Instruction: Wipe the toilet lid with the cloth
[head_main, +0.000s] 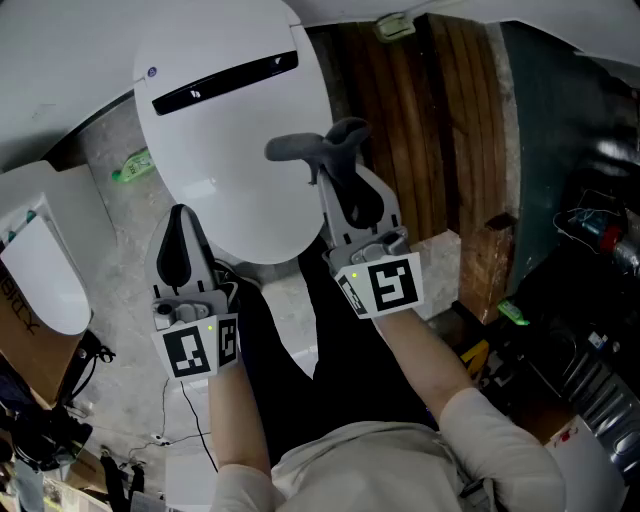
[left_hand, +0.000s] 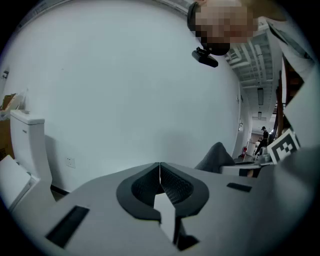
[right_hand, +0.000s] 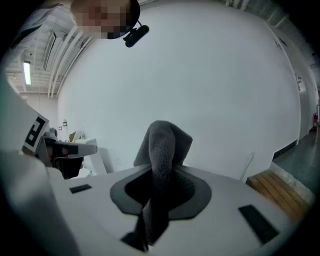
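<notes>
The white toilet lid (head_main: 225, 140) fills the upper middle of the head view, closed, with a dark slot near its far end. My right gripper (head_main: 345, 160) is shut on a grey cloth (head_main: 305, 148), which bunches out past the jaw tips over the lid's right side. In the right gripper view the cloth (right_hand: 162, 150) stands up between the jaws. My left gripper (head_main: 180, 225) hovers at the lid's near left edge, shut with nothing in it; its jaws (left_hand: 160, 172) meet tip to tip.
A wooden platform (head_main: 440, 120) lies right of the toilet, with a wooden block (head_main: 485, 265) at its near end. A second white toilet (head_main: 40, 255) stands at the left. Cables and gear (head_main: 590, 330) crowd the right side. A green bottle (head_main: 130, 165) lies on the floor.
</notes>
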